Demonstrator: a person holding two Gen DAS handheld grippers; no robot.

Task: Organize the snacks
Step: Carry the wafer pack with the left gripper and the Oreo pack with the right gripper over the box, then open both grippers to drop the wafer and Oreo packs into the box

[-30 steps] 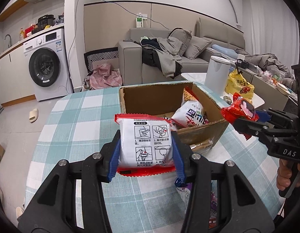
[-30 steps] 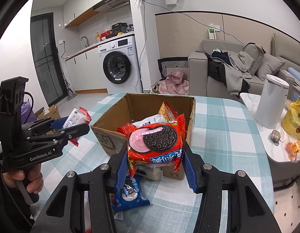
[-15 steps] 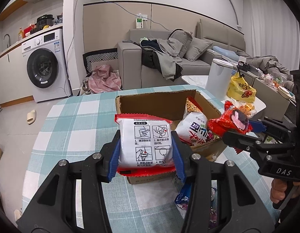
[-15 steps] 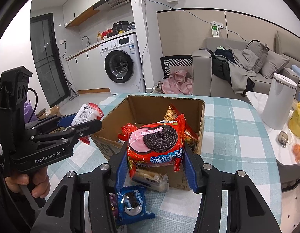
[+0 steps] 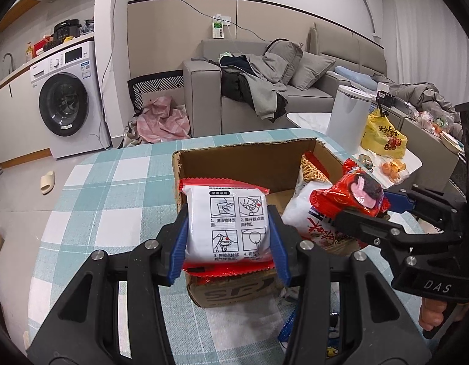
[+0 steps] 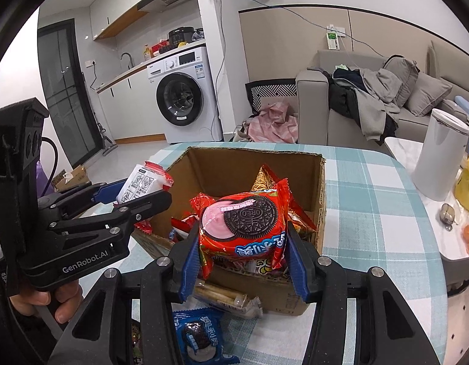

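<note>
An open cardboard box [image 5: 249, 164] [image 6: 321, 194] stands on the checked tablecloth with several snack packets inside. My left gripper [image 5: 228, 237] is shut on a white packet with red edges [image 5: 228, 222], held over the box's near left edge; it also shows in the right wrist view [image 6: 144, 181]. My right gripper [image 6: 243, 252] is shut on a red Oreo packet [image 6: 243, 225], held above the box's front; it also shows in the left wrist view [image 5: 353, 194].
A blue Oreo packet [image 6: 201, 334] and a biscuit stick pack [image 6: 225, 298] lie on the cloth in front of the box. A white bin [image 6: 441, 155] and a yellow bag [image 5: 383, 137] stand at the right. A sofa and washing machine are behind.
Both grippers have moved forward and over the box with their packets; the box now sits closer and lower in both views.
</note>
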